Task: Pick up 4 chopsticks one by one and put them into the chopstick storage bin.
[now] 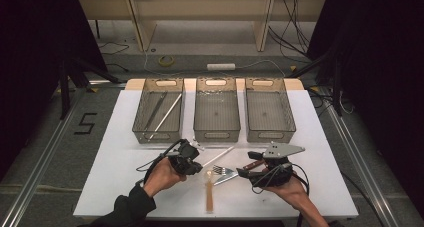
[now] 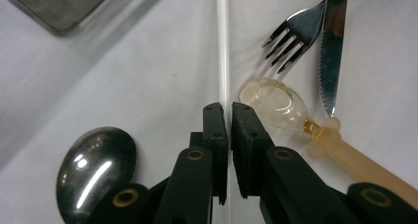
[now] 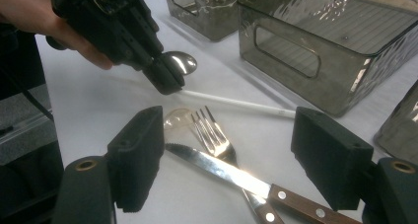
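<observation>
Left gripper (image 2: pixel 227 108) jaws pinched on a thin white plastic stick (image 2: pixel 223 46), lying flat on the white table (image 1: pixel 120 157) just in front of the smoked plastic bins (image 1: pixel 217 118). Grip sits near one end, so the long free end will likely sag or swing on lift. Looks light, slightly flexible and slick, so a hold nearer the middle would balance better. Right gripper (image 3: pixel 229 167) jaws spread wide, holding nothing, hovering over a steel fork (image 3: pixel 212 132) and a wooden-handled serrated knife (image 3: pixel 256 182). Metal spoon (image 2: pixel 93 169) and translucent amber plastic spoon (image 2: pixel 276 105) lie just beside the stick.
</observation>
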Available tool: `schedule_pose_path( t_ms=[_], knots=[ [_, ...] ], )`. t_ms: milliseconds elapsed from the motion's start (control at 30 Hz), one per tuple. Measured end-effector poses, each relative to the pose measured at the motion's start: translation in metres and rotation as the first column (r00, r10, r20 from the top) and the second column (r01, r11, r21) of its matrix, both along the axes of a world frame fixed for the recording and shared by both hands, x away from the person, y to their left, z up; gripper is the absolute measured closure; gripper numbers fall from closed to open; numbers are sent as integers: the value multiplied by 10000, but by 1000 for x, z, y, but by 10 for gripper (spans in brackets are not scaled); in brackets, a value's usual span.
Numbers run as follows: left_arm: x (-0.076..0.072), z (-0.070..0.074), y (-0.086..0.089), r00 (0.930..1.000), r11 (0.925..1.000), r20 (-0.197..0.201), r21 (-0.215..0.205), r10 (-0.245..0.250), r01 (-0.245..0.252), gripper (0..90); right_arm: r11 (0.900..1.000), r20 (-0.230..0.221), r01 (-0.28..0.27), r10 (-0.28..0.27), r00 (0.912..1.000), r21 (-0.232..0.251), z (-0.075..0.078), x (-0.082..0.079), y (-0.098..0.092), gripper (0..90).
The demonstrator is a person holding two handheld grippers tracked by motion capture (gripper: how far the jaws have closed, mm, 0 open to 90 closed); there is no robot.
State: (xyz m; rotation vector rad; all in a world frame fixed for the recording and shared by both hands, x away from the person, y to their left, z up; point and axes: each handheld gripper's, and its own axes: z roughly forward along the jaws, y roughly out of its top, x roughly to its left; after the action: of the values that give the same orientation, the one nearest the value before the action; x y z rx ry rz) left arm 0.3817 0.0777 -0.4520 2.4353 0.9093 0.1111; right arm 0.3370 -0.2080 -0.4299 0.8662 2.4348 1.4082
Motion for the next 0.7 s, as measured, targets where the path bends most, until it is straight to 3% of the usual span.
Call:
schedule_pose_path(
  t_ms=[700],
  knots=[
    [-6, 25, 13, 9982, 9970, 538, -744, 271, -230, 850, 10000, 5, 16, -16, 10000, -11, 0, 0, 0, 298]
  ],
)
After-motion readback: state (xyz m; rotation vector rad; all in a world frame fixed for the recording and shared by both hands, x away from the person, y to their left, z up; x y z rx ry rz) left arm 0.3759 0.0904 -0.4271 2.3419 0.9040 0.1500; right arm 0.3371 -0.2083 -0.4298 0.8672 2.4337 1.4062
